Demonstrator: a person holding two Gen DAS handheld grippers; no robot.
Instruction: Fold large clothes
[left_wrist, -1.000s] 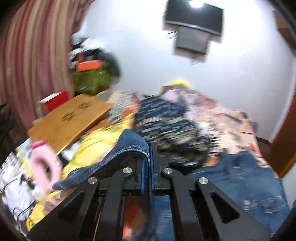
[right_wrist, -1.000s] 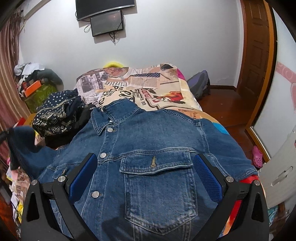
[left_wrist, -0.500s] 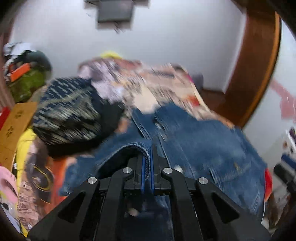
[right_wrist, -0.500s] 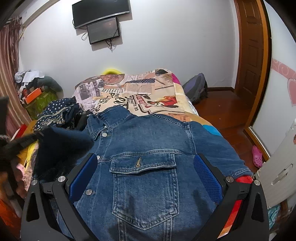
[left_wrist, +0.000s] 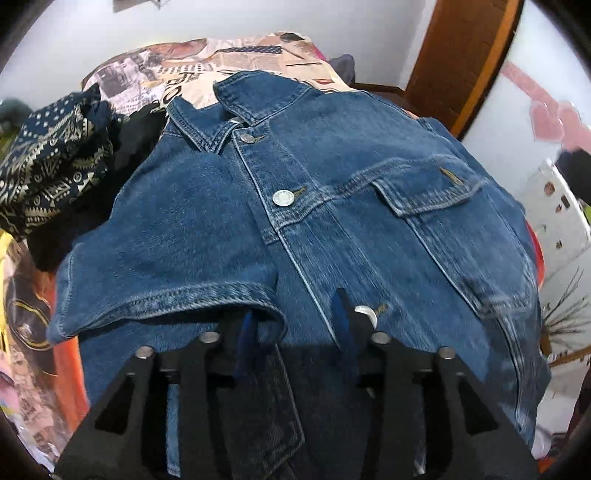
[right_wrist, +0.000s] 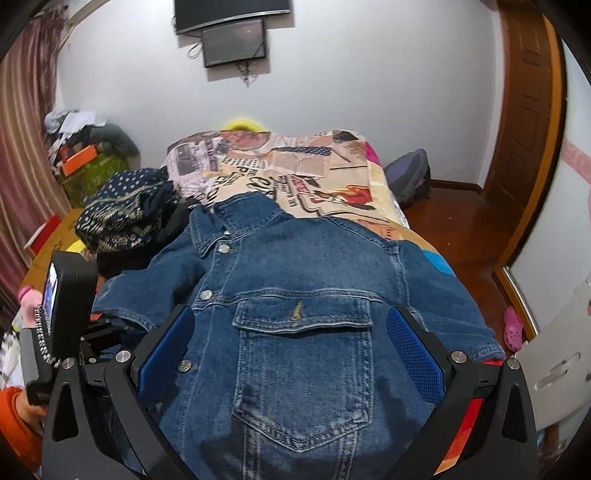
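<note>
One denim jacket (right_wrist: 295, 295) lies front up on the bed (right_wrist: 332, 173), collar toward the white wall (right_wrist: 369, 74), its left sleeve (left_wrist: 166, 266) folded across the chest. One patterned dark cloth pile (right_wrist: 125, 214) sits just beside the jacket's collar. Two screens (right_wrist: 232, 26) hang on the wall beyond the jacket; a wooden door (right_wrist: 524, 129) stands off to its right. The left gripper (left_wrist: 295, 325) hovers low over the jacket's hem, jaws spread beside the sleeve cuff. The right gripper (right_wrist: 291, 350) hangs over the chest pocket (right_wrist: 301, 369), jaws wide apart.

Both views close above jacket (left_wrist: 332, 221).
</note>
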